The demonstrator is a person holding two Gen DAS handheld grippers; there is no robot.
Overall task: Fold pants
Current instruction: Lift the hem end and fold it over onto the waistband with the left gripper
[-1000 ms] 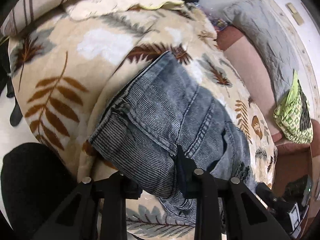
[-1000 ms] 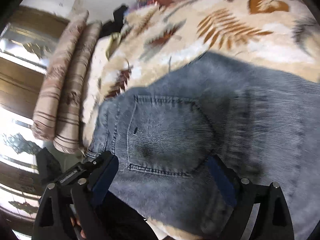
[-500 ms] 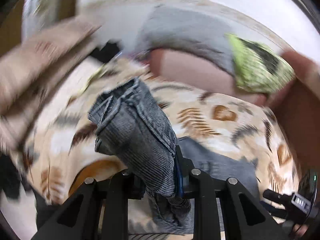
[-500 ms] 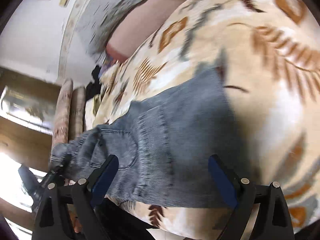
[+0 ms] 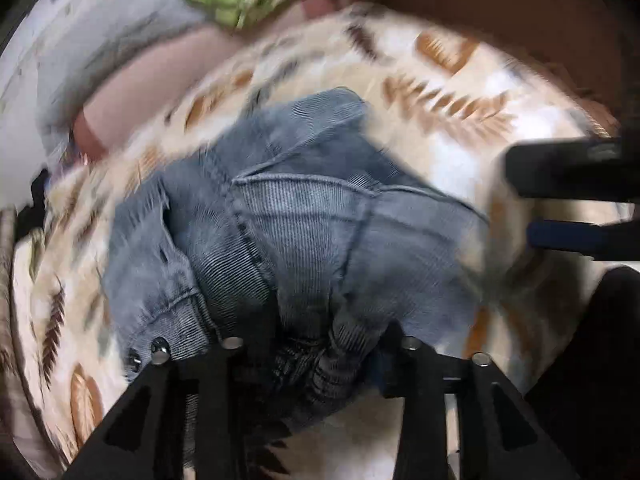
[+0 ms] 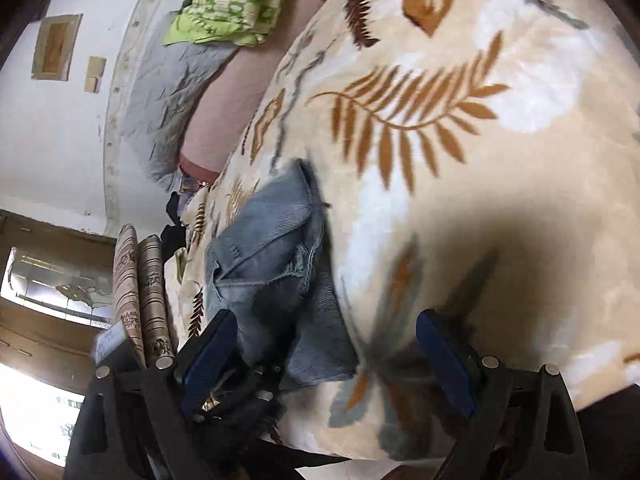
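Left wrist view: the pants [image 5: 288, 232], grey-blue corduroy, lie bunched in a folded heap on the leaf-print blanket [image 5: 460, 92] that covers the bed. The left gripper [image 5: 316, 356] points steeply down at the near edge of that heap; its fingers [image 5: 412, 364] are opening, with a crumpled fold of the pants still sitting between them, and whether the pads still press on it is hard to tell through the blur. From here the heap runs away from the fingers, its long axis slanting up and to the right, with the button end lying left of the gripper. The right gripper [image 5: 568, 208] shows to the right of the pants, over bare blanket.

Right wrist view: the right gripper [image 6: 324, 360] stands wide apart and holds nothing. The pants [image 6: 272, 264] lie ahead and left of its left finger, their long axis running away from it. The left hand looks nearer the pants, so any next tuck likely falls to it.
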